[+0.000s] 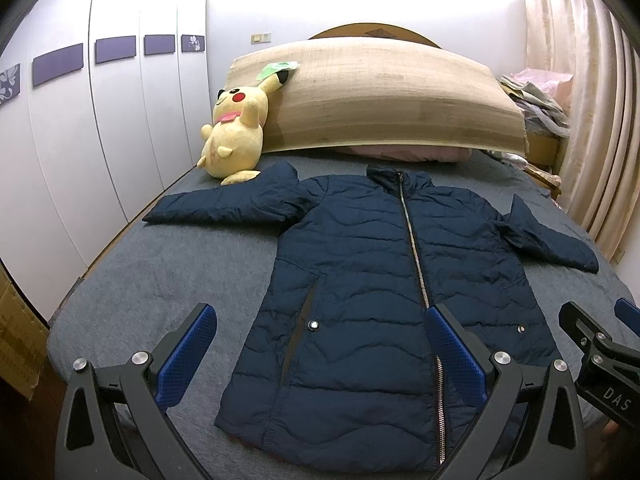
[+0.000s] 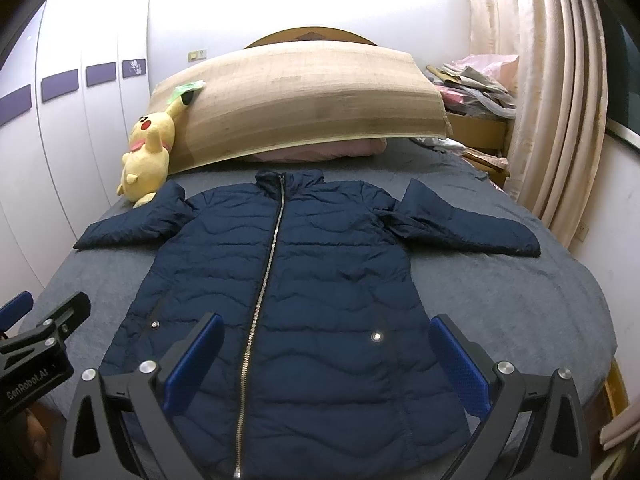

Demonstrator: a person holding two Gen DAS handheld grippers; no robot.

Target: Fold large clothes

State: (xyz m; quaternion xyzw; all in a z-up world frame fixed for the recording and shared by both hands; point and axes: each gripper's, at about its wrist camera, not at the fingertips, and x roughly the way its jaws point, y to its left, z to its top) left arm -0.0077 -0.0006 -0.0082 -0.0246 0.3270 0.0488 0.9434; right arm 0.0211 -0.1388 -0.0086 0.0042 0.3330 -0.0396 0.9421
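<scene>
A navy quilted puffer jacket [image 1: 360,272] lies flat and zipped on the grey bed [image 1: 168,280], collar toward the headboard, both sleeves spread out sideways. It also shows in the right wrist view [image 2: 304,280]. My left gripper [image 1: 320,344] is open and empty, held above the jacket's hem on its left half. My right gripper [image 2: 326,356] is open and empty above the hem on its right half. Each gripper shows at the edge of the other's view.
A yellow Pikachu plush [image 1: 236,128] sits by the left sleeve against a tan mat [image 1: 380,96] leaning on the headboard. White wardrobes [image 1: 100,128] stand left, curtains [image 1: 592,120] right, piled clothes [image 2: 472,80] at back right. A cardboard box [image 1: 16,340] stands left of the bed.
</scene>
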